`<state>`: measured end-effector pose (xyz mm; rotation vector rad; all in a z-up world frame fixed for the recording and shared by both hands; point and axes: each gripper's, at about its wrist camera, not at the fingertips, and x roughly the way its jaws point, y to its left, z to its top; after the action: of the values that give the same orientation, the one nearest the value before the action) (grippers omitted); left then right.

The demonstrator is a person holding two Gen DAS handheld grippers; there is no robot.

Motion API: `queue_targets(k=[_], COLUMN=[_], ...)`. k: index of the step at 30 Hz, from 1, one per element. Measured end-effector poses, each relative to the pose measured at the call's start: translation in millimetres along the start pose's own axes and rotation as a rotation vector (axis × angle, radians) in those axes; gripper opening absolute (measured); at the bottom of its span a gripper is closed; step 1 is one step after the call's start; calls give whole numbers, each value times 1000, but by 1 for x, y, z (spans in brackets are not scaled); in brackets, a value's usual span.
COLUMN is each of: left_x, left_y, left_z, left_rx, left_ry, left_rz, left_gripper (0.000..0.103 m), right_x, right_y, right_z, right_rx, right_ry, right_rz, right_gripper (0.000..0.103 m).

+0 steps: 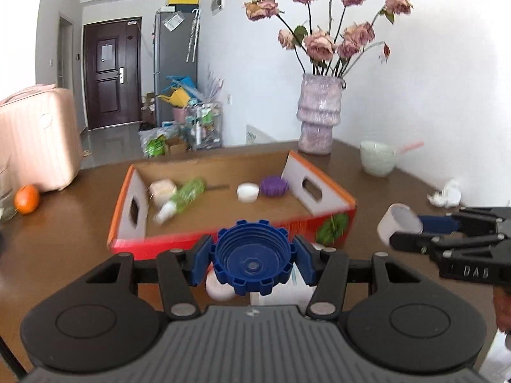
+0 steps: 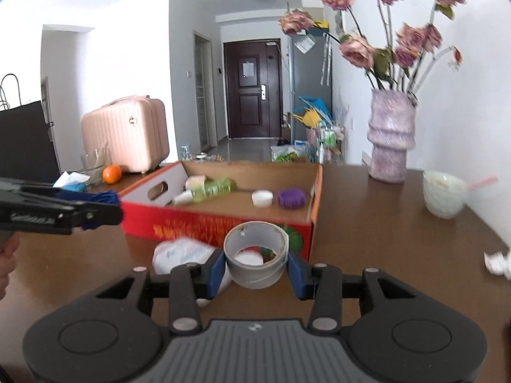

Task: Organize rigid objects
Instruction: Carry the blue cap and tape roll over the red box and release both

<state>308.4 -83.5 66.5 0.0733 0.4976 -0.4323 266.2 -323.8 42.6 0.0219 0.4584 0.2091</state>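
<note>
My left gripper (image 1: 254,263) is shut on a large blue ribbed cap (image 1: 254,257), held above the table just in front of the red cardboard box (image 1: 223,236). My right gripper (image 2: 255,263) is shut on a grey tape roll (image 2: 255,253), also in front of the box (image 2: 217,226); it shows at the right of the left wrist view (image 1: 404,233). Inside the box lie a green bottle (image 2: 212,188), a beige jar (image 2: 195,181), a white lid (image 2: 262,198) and a purple cap (image 2: 290,198). A white item (image 2: 183,253) lies on the table below my grippers.
A purple vase with dried roses (image 2: 391,140) stands at the back right, next to a pale green bowl (image 2: 444,194). Crumpled paper (image 2: 496,263) lies at the right edge. An orange (image 2: 111,174) and a glass sit at the back left.
</note>
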Motion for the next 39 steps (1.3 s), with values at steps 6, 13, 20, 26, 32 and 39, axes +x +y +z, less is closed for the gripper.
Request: queue_targets(k=[6,13,20,26,32,39], left_x=[65,148,196,200,186,134], left_y=[12,26,33,39,40,48], left_z=[33,47,35,36,46,52], left_rx=[-20,-70,-76,-128,-108,-51], left_ry=[32,122,193,183,147,71], left_rz=[-6,-54,-56,-117,-85,33], left_gripper=[55,56,55,68,75,81], right_x=[53,131,178,181,169,131], right_y=[-7,-12,-13,-18,-26,-27], right_z=[42,52,39,40,47,56], right_rx=[-48,-119,-159,-146,-98,-80], right_ry=[-20,76,170,169,123,78], right_rz=[-11,-44,-47,-53,-52,-63], right_gripper=[41,41,42,51,52,56])
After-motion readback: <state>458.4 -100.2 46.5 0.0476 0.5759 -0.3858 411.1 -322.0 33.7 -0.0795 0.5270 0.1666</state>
